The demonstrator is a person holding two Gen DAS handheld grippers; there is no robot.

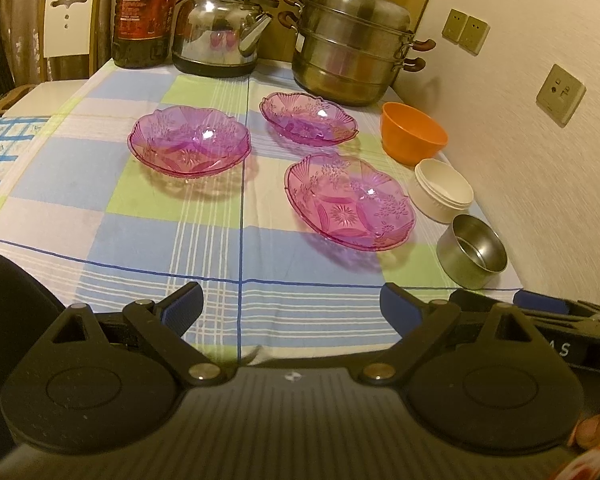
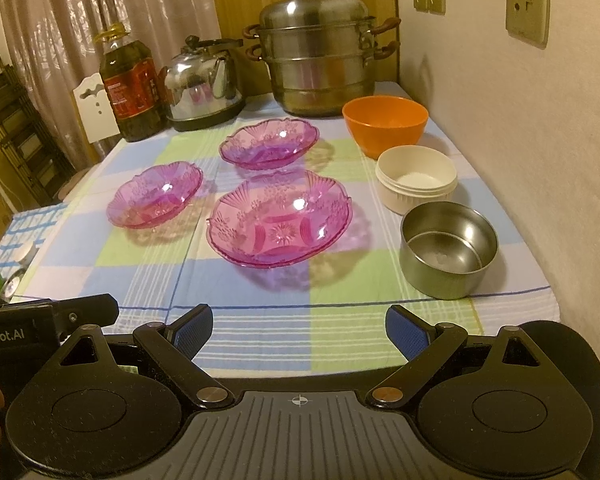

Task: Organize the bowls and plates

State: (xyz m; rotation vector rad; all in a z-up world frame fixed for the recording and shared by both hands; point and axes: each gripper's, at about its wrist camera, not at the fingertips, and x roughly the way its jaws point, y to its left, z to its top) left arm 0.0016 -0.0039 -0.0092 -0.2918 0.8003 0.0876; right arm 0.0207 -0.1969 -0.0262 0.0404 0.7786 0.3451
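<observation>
Table against a cream wall on the right, covered by a checked cloth (image 2: 140, 264) in blue, green and white; curtains behind. At the far edge: oil bottle (image 2: 130, 92), steel kettle (image 2: 200, 88), lidded stacked steamer pot (image 2: 320, 64).

Three pink glass plates: far plate (image 2: 270, 142), left plate (image 2: 155, 200), near plate (image 2: 280, 220), all apart.

Along the right wall, far to near: orange bowl (image 2: 384, 124), white bowl (image 2: 416, 182), steel bowl (image 2: 448, 248), just beside one another. Contents uncertain.

Only the right wrist view shows a dark rack at far left. Only the left wrist view shows the chair back (image 1: 68, 20) fully.

Left gripper (image 1: 290, 306): fingers spread, holding nothing, over the near cloth. Right gripper (image 2: 298, 330): the same.
</observation>
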